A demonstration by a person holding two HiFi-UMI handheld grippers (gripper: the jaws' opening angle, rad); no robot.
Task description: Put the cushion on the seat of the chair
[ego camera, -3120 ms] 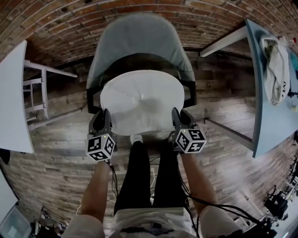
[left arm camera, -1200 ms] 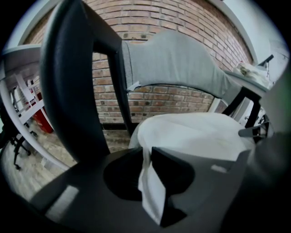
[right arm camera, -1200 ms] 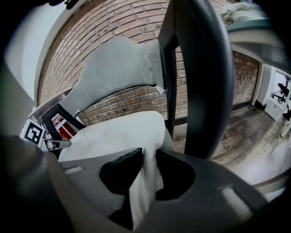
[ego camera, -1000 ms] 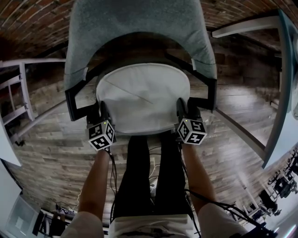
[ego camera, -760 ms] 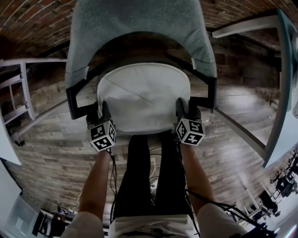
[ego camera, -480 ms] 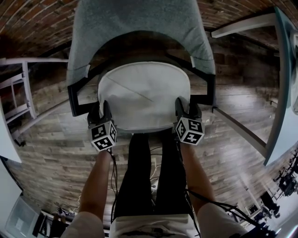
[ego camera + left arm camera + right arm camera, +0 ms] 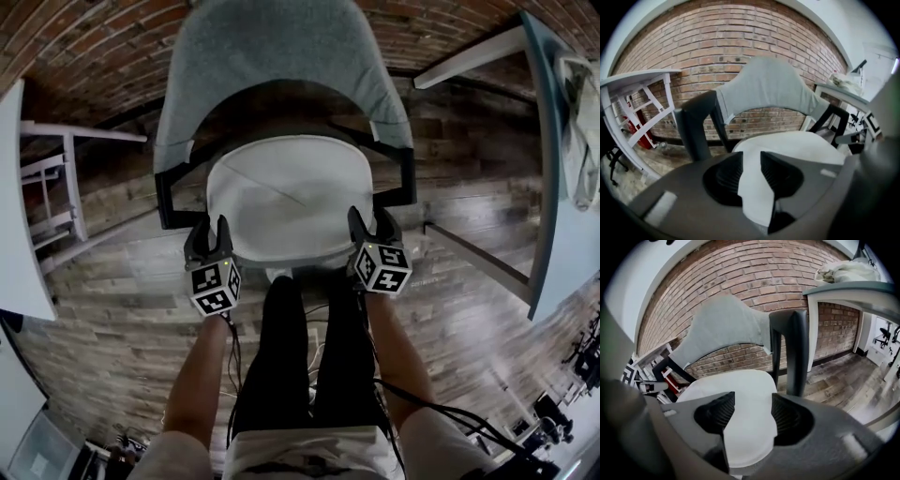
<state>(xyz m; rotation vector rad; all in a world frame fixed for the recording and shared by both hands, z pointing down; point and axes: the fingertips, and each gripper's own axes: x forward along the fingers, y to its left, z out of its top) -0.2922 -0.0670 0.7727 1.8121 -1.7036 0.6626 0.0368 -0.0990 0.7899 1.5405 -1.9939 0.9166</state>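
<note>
The white round cushion (image 7: 289, 192) lies flat on the seat of the grey armchair (image 7: 272, 56), inside its black arms. My left gripper (image 7: 211, 230) hangs just above the cushion's front left edge, open and holding nothing. My right gripper (image 7: 367, 220) hangs above the front right edge, its jaws still opening, also with nothing gripped. In the left gripper view the cushion (image 7: 801, 145) shows beyond the gap of the left gripper (image 7: 751, 164). In the right gripper view the cushion (image 7: 736, 385) likewise lies beyond the right gripper (image 7: 753, 404), below the chair's back (image 7: 722, 324).
A white table (image 7: 19, 187) with a slatted frame stands at the left. At the right a blue-grey table (image 7: 562, 206) carries a bundled cloth (image 7: 583, 112). A brick wall is behind the chair. The person's legs (image 7: 291, 347) stand right at the seat's front.
Both grippers have let go of the cushion's front edge, opened and risen off it. The cushion stays on the seat.
</note>
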